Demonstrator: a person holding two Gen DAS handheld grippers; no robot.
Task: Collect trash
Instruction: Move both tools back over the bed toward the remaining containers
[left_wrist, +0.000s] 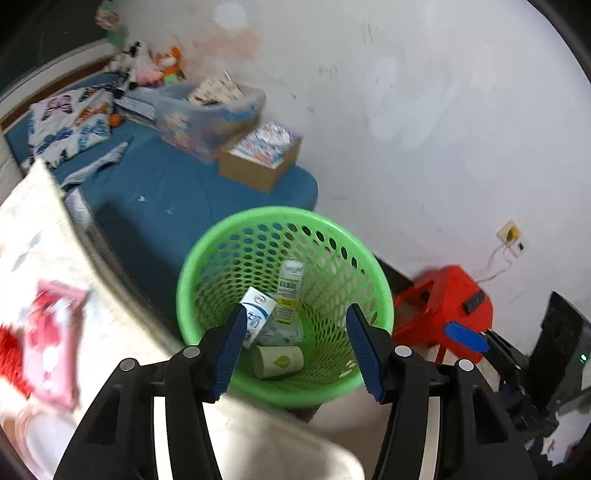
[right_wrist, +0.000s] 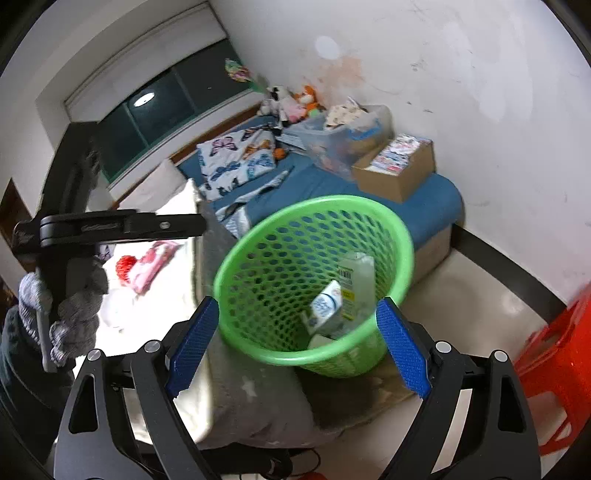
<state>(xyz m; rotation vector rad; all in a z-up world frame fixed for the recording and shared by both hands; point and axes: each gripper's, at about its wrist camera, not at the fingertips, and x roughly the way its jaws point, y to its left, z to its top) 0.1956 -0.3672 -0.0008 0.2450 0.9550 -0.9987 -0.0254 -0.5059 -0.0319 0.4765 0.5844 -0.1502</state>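
Note:
A green mesh basket (left_wrist: 332, 258) stands on the floor beside the bed. Inside it lie a white-and-blue carton (left_wrist: 258, 310), a clear bottle with a yellow label (left_wrist: 290, 291) and a paper cup (left_wrist: 279, 360). My left gripper (left_wrist: 297, 310) hangs open above the basket's mouth, with nothing between its blue pads. In the right wrist view the same basket (right_wrist: 280, 258) sits just beyond my right gripper (right_wrist: 298, 301), which is open wide and holds nothing. A pink packet (right_wrist: 151, 266) lies on the white bedding to the left.
A red plastic stool (left_wrist: 443, 306) stands right of the basket, near the wall. The blue bed (left_wrist: 166, 192) carries a cardboard box (left_wrist: 258, 158), a clear storage bin (left_wrist: 207, 114) and butterfly bedding. A gloved hand (right_wrist: 74, 306) holds the left tool.

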